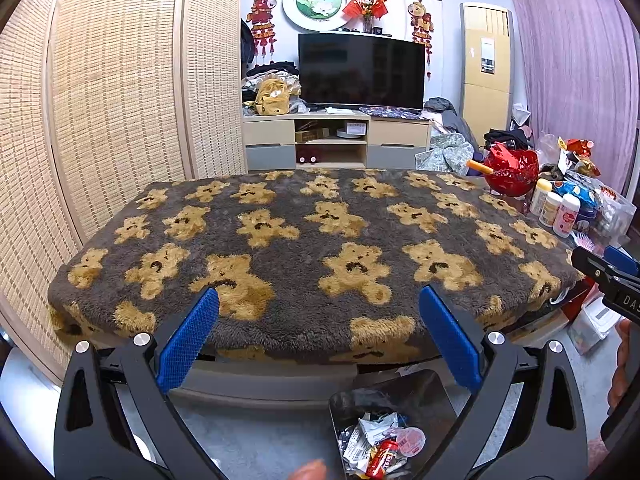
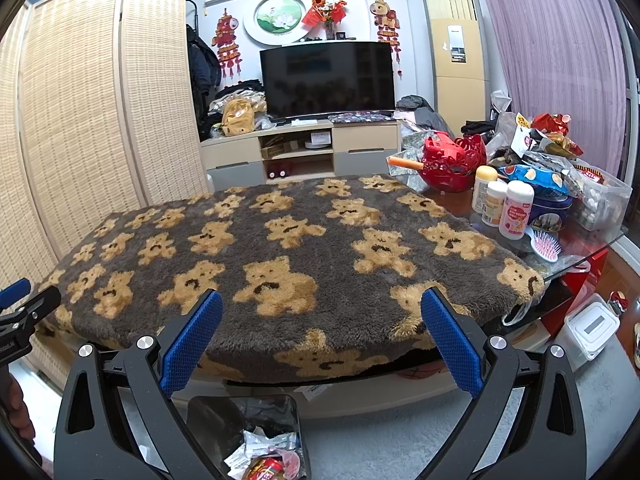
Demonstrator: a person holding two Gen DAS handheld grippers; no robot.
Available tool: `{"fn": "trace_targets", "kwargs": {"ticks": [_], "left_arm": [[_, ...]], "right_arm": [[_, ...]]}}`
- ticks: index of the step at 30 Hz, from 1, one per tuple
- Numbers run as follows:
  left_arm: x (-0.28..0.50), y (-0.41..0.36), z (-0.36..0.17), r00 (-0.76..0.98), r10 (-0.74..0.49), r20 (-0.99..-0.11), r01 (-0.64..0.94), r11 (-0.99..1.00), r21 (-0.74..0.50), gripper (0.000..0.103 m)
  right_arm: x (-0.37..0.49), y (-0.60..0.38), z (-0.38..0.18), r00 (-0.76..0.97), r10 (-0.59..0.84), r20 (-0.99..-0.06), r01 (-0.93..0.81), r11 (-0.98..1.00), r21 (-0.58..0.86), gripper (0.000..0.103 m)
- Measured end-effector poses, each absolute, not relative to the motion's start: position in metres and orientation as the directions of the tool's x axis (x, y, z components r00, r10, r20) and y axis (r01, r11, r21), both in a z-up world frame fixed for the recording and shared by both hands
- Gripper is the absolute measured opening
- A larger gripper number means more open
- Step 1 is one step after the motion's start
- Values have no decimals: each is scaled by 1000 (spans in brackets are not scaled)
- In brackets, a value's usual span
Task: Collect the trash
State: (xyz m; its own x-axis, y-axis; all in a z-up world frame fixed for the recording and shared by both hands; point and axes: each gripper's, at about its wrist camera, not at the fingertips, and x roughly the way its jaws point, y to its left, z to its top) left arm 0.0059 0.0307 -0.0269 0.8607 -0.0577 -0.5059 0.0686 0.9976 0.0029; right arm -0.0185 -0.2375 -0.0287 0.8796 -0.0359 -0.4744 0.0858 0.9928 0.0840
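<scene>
Blue-padded fingers of the left gripper [image 1: 319, 308] stood spread wide at the bottom of the left wrist view, nothing between them. Below them, at the lower centre, sat a dark trash bin [image 1: 436, 390], its lower part cut off by the frame edge; crumpled white wrappers [image 1: 374, 428], a red packet [image 1: 383, 458] and a round pink lid [image 1: 412, 441] lay inside. A blurred fingertip [image 1: 310, 472] poked in at the bottom edge, too cropped to say more.

From the right wrist view, the right gripper [image 2: 321, 310] was likewise spread and empty, with the same trash bin [image 2: 208, 416] at the lower centre, half out of frame, its contents hard to read beyond paper scraps [image 2: 256, 442] and a red-yellow wrapper [image 2: 266, 470].

Beyond both grippers, a grey bear-print blanket [image 2: 328, 264] covered the table. At the right of the frame, clutter crowded the bare tabletop: three white bottles [image 2: 502, 202], a red openwork basket [image 2: 452, 162], a pink hairbrush [image 2: 546, 246]. Each view caught only a sliver of the other gripper at its edge.
</scene>
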Motion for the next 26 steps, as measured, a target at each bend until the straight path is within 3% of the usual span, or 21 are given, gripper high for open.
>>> {"fn": "trace_targets", "kwargs": {"ticks": [8,26], "left_arm": [[7,34,-28,849,-72,-524,56,997,-46,95],[4,34,-24,862,-36,-506,36,999,-9,95]], "right_arm": [[-19,-238,-30,879,-39,-476,86,993,78,100],[-20,-240,-30,879,-43,-475,93,992,83,100]]}}
